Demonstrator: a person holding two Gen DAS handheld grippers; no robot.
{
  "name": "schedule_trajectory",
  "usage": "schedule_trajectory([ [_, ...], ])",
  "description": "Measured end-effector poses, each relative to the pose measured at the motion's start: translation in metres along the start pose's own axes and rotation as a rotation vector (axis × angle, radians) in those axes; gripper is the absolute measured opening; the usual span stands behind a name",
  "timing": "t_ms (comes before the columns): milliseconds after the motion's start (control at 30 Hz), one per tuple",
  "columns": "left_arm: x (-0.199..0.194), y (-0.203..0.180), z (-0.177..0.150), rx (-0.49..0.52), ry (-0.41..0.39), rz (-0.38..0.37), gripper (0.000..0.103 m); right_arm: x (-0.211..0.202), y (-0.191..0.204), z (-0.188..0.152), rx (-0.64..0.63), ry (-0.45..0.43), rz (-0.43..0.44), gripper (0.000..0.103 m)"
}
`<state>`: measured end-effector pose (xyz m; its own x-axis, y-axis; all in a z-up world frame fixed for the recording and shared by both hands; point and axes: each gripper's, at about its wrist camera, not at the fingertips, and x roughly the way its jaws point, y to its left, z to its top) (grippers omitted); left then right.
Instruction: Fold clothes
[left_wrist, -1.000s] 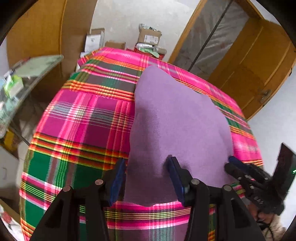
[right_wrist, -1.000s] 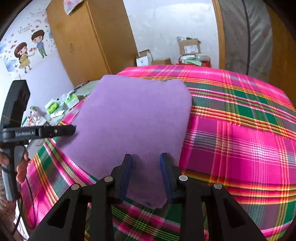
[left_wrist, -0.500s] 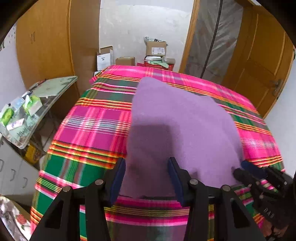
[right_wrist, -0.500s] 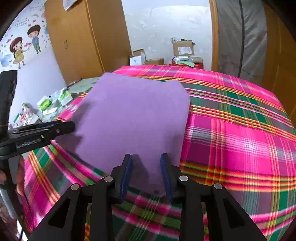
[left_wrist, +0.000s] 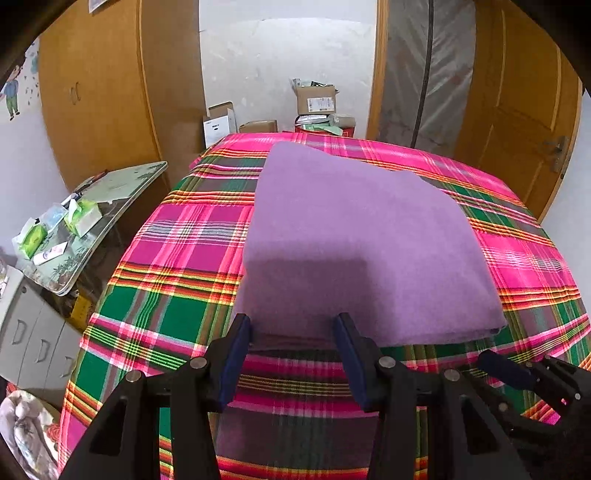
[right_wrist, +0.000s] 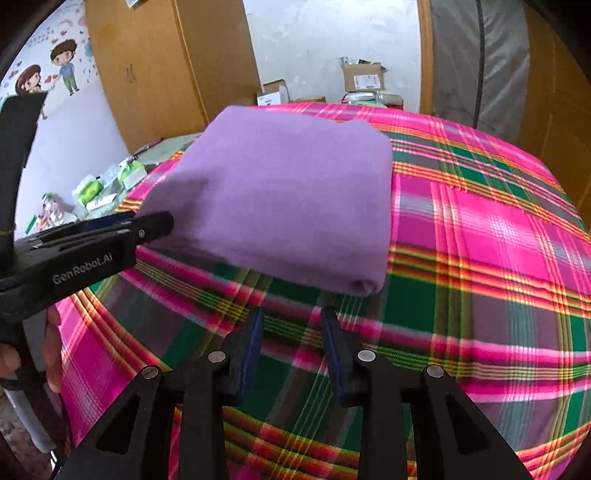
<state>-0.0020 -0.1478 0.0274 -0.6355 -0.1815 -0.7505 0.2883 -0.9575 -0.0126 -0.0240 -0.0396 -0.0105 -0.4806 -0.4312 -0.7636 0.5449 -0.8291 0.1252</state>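
Note:
A folded purple cloth (left_wrist: 354, 236) lies flat on the bed's pink and green plaid cover (left_wrist: 184, 251). My left gripper (left_wrist: 293, 328) stands open at the cloth's near edge, towards its left corner, with its blue pads on either side of the hem and not pressing it. Seen from the right wrist, the same cloth (right_wrist: 280, 199) lies ahead. My right gripper (right_wrist: 291, 319) is open and empty over the plaid, just short of the cloth's near right corner. The left gripper (right_wrist: 162, 223) reaches in from the left beside the cloth. The right gripper (left_wrist: 495, 365) shows at the lower right.
A small side table (left_wrist: 122, 192) with green tissue packs stands left of the bed. Cardboard boxes (left_wrist: 316, 99) sit on the floor beyond the far edge. A wooden wardrobe (left_wrist: 110, 92) is at the back left and a door (left_wrist: 517, 110) at the right. A hand (right_wrist: 51, 350) holds the left gripper.
Both grippers have drawn back from over the purple cloth to its near edge. The right one is now off it, over the plaid. The cloth lies as before.

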Motion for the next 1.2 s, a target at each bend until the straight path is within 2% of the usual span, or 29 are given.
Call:
schedule_trajectory([
  [267,0.005,-0.002,-0.007,-0.008,0.014,0.027,0.048,0.003,0.003,0.003,-0.011,-0.012,-0.028,0.041],
  [800,0.024,0.002,-0.013,-0.034,0.065,0.033,0.048,0.010,0.000,0.009,-0.012,-0.007,-0.140,0.042],
  [933,0.024,0.003,-0.013,-0.037,0.062,0.029,0.048,0.011,-0.007,0.011,0.022,-0.004,-0.170,0.057],
  [1033,0.023,0.002,-0.014,-0.037,0.052,0.035,0.049,0.012,-0.008,0.012,0.032,-0.003,-0.189,0.058],
  [1100,0.024,0.001,-0.014,-0.036,0.045,0.040,0.050,0.013,-0.007,0.012,0.035,-0.003,-0.199,0.063],
  [1133,0.024,0.001,-0.014,-0.034,0.043,0.042,0.050,0.013,-0.007,0.012,0.036,-0.002,-0.201,0.070],
  [1200,0.024,0.001,-0.014,-0.037,0.042,0.044,0.051,0.013,-0.008,0.013,0.040,-0.001,-0.204,0.072],
])
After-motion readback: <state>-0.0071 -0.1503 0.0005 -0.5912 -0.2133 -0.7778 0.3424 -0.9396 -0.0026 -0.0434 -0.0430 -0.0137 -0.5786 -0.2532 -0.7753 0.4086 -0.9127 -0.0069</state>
